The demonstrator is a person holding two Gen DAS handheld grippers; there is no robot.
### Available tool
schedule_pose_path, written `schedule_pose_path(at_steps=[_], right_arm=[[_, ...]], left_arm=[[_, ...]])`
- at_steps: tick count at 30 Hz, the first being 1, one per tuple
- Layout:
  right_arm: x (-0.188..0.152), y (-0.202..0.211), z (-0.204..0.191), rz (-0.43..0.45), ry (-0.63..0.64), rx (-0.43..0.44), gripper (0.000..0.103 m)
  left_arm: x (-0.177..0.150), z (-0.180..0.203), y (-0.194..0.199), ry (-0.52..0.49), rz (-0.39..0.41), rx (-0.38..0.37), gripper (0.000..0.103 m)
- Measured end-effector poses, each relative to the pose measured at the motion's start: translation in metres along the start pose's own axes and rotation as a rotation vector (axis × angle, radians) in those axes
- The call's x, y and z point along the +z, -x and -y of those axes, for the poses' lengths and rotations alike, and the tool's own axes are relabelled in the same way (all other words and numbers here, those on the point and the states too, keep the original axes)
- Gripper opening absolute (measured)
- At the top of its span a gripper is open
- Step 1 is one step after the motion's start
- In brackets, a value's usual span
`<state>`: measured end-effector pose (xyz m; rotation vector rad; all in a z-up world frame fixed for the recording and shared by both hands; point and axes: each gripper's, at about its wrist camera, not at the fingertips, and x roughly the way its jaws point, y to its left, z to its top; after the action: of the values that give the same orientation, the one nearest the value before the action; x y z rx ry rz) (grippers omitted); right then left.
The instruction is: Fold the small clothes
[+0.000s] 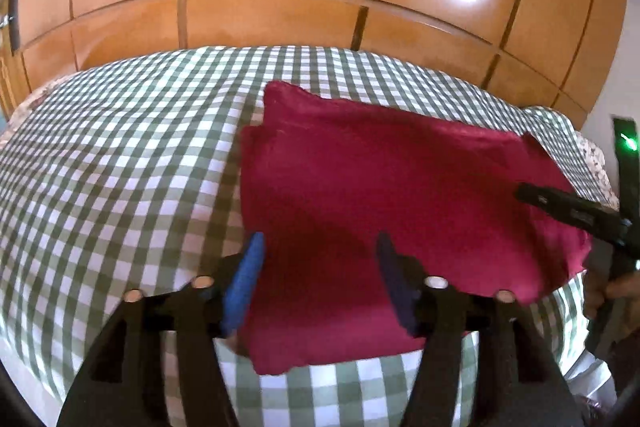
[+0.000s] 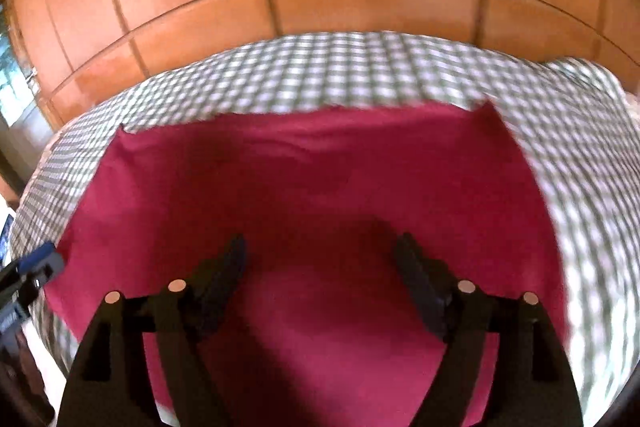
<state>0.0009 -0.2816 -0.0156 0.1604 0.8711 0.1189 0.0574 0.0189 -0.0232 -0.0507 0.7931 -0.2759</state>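
One red garment [image 1: 380, 187] is lying folded on one green-checked bedcover [image 1: 120, 167], directly under and ahead of both sets of fingers. Two grippers are showing, the left gripper [image 1: 320, 259] and the right gripper [image 2: 320, 259], each standing with two fingers apart. One wooden panelled wardrobe [image 1: 280, 19] is rising beyond them.

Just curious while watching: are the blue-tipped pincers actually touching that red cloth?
Cannot tell. In the left wrist view the left gripper stands open over the red cloth; no gap or contact shows plainly.
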Motion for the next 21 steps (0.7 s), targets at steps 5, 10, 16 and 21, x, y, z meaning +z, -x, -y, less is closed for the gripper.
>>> schedule_pose_path(at_steps=[5,10,16,21], right_arm=[[-0.030,0.021,0.057,-0.012,-0.109,0.017,0.074],[-0.035,0.023,0.061,0.011,-0.142,0.024,0.074],[-0.037,0.017,0.054,0.027,-0.123,-0.004,0.082],[-0.037,0.015,0.060,0.027,-0.135,0.012,0.082]], left_arm=[[-0.005,0.008,-0.001,-0.021,-0.006,0.008,0.071],[-0.003,0.008,0.002,-0.029,-0.005,0.010,0.071],[-0.005,0.008,0.007,-0.049,0.004,0.021,0.071],[-0.014,0.005,-0.006,-0.063,-0.043,0.056,0.071]])
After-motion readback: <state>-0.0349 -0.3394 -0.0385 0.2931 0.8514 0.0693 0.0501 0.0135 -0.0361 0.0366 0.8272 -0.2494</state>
